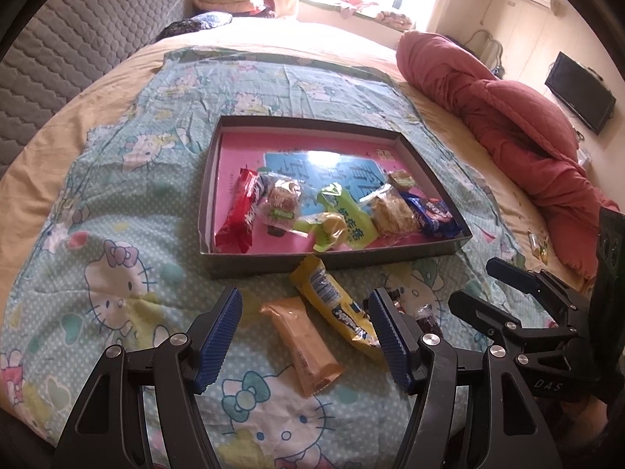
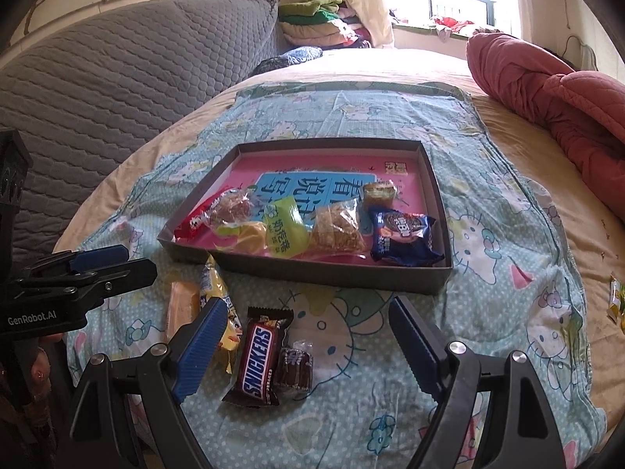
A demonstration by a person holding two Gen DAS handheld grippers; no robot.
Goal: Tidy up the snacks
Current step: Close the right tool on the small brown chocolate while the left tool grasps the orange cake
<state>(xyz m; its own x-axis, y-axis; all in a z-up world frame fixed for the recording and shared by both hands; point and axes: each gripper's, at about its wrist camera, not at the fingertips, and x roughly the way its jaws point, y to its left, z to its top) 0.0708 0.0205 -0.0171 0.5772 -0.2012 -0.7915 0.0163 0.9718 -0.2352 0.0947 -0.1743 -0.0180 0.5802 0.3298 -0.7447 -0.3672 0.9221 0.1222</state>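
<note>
Both sets of jaws stand wide apart with nothing between the pads. Left gripper point(image 1: 304, 336) hangs over an orange wrapped bar point(image 1: 302, 346) and a yellow wrapped bar point(image 1: 336, 308), which lie side by side on the cloth just in front of the box; neither pad touches them. Right gripper point(image 2: 308, 344) hangs over a Snickers bar point(image 2: 258, 355) and a small dark wrapped sweet point(image 2: 295, 363) just beside it, likewise untouched.

Progress, judged: roughly half done or a little more. Inside the shallow grey box point(image 2: 332, 271), along its near side: a red packet point(image 1: 238, 211), two clear-wrapped cakes, a green packet point(image 2: 283, 228), a blue biscuit packet point(image 2: 404, 240) and a small square sweet behind it. Left outside: the four items under the grippers, plus one small yellow-green wrapper point(image 2: 617, 301) well apart at the right edge of the bed.

Surface: soft bed, light blue cartoon-cat cloth point(image 1: 117, 258) spread over a cream sheet, wrinkled. Room: grey quilted headboard, rolled red quilt point(image 1: 508, 117), folded bedding stacked by a bright window, wall screen at right.
</note>
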